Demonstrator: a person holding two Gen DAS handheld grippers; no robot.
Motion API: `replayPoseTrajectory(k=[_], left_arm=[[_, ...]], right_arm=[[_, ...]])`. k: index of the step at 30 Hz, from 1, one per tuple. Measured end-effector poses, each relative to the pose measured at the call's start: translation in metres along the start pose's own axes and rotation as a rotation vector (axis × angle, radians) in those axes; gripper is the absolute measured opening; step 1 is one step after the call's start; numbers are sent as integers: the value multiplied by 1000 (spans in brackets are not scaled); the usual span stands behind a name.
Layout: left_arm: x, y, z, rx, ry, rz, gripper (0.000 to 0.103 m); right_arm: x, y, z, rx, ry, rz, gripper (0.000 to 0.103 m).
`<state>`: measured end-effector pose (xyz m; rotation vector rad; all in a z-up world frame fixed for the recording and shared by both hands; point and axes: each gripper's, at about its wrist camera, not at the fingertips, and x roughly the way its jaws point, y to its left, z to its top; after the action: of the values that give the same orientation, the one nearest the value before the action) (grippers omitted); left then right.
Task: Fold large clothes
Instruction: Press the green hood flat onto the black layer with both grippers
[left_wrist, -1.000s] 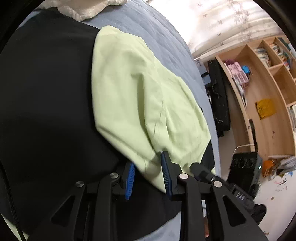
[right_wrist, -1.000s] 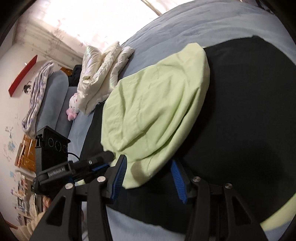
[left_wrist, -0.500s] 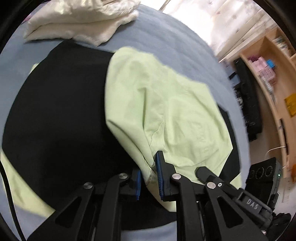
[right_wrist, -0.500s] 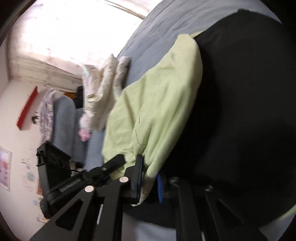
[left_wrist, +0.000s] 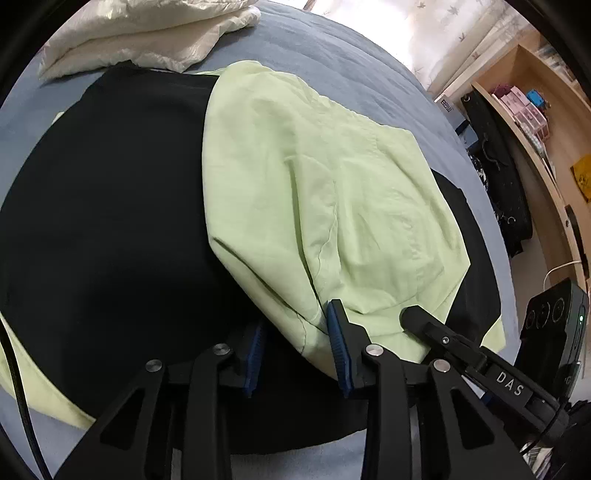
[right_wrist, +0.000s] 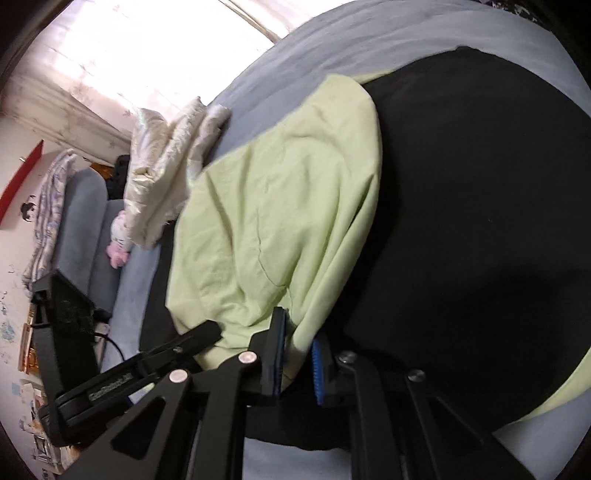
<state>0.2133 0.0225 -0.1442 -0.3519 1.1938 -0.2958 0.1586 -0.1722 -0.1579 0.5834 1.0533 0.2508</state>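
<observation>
A light green garment (left_wrist: 295, 177) lies folded over a black cloth (left_wrist: 103, 221) on a grey-blue bed. It also shows in the right wrist view (right_wrist: 280, 206), on the same black cloth (right_wrist: 472, 221). My left gripper (left_wrist: 295, 350) is open, its blue pads either side of the garment's near edge. My right gripper (right_wrist: 297, 362) is nearly closed on the garment's near hem, with green fabric between its pads. The other gripper's finger rests on the garment in each view.
A folded cream blanket (left_wrist: 147, 37) lies at the bed's far side, also in the right wrist view (right_wrist: 166, 162). A wooden bookshelf (left_wrist: 546, 122) and black bags (left_wrist: 495, 177) stand beyond the bed. A grey sofa (right_wrist: 81, 229) is at left.
My left gripper closed on the garment's edge half a second ago and has now opened again. My right gripper closed on the hem and stays on it. Both views shifted.
</observation>
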Motion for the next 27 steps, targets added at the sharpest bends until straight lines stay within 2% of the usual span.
replayPoseTrajectory(k=[4,8,11,12,15,16,21,24,27], left_arm=[[-17,-4,-5,60,-5,35,54],[-45,5,-15,117,-69,130,55],[-62,9,-18,126,-140,181,55],[-67,10,-16,123,-161,183,53],[-75,13,-7,115,-207,160,27],[-73,13,-2,112,-209,151,23],[-63,8,27,106,-255,126,16],[-49,8,45,98,-274,114,16],[-23,7,64,69,-232,95,12]], right_arm=[[-10,3,3,-16,9,-30,20],[-37,9,1,-77,-79,-139,28],[-51,16,-2,-120,-135,-129,28],[-52,22,-3,-146,-147,-123,28],[-45,45,-3,-257,-171,-121,28],[-40,54,-1,-288,-170,-118,28],[0,91,14,-401,-165,-101,28],[30,96,29,-397,-124,-97,28],[54,87,40,-387,-85,-134,28]])
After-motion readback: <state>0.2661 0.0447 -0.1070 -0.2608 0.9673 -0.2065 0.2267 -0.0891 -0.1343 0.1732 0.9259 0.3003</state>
